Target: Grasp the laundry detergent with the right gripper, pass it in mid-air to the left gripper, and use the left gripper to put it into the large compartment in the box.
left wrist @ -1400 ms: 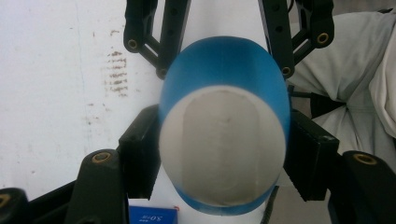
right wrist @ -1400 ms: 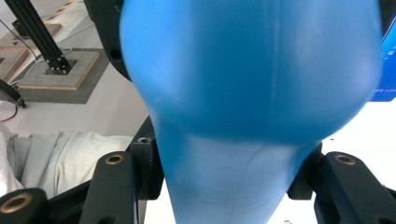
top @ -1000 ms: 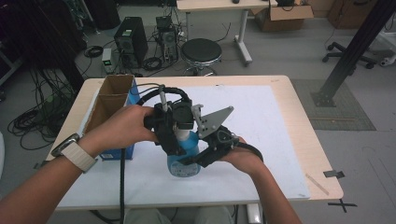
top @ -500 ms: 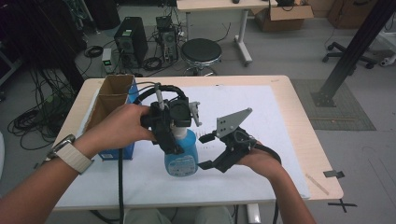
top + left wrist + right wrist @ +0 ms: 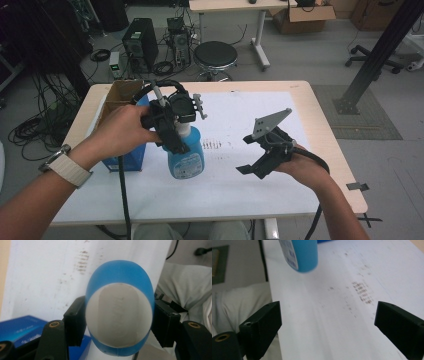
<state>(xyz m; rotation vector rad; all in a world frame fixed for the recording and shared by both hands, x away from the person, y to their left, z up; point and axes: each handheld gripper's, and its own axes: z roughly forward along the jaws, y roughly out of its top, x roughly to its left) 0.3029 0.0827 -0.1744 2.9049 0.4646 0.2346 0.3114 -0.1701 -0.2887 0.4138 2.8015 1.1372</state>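
High view overhead, far; gripper views close, low; all share blue bottle.

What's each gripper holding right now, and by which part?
The left gripper clamps the blue bottle across its body. The right gripper holds nothing; its jaws have just been opening.

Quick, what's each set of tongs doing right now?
Left tongs: shut on the blue bottle.
Right tongs: open, just been opening, nothing between them.

Blue spray bottle, white-labelled, upright above the white table sheet.
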